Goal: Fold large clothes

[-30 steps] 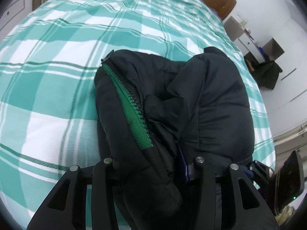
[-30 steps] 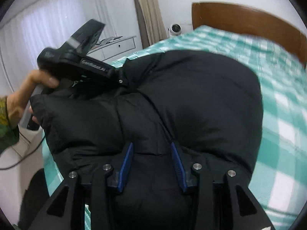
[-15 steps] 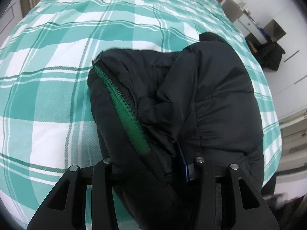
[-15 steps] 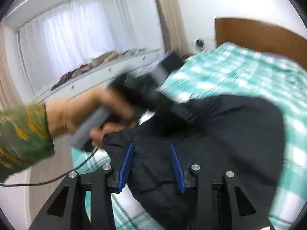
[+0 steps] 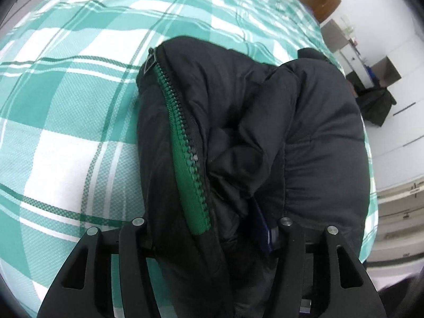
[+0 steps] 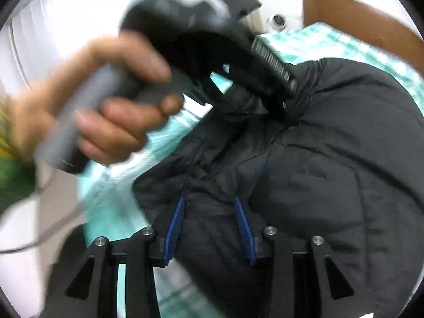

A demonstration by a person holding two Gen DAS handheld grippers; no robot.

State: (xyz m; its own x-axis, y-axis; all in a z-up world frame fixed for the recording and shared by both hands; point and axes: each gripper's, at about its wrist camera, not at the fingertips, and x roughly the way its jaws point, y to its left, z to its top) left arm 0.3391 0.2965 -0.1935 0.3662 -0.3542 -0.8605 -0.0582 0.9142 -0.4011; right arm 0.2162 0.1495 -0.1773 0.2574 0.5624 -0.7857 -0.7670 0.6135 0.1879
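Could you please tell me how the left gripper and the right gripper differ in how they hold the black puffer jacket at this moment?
The left gripper has bunched fabric at the green zipper edge filling its gap, hiding one blue pad; the right gripper grips plain quilted fabric with both blue pads visible. The left gripper's view is sharp; the right gripper's is motion-blurred. Both are shut on the black puffer jacket over the green-checked bedsheet.

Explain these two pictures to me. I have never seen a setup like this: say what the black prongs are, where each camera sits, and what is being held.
No robot here: a person holds a hand-held gripper in each hand, each with a fisheye camera looking along its two fingers. The left wrist view shows the left gripper with a black puffer jacket bunched between its fingers; the jacket's green zipper shows. It lies on a green-checked bed. The right wrist view shows the right gripper, blue pads against the same jacket, and the person's left hand gripping the other tool's handle.
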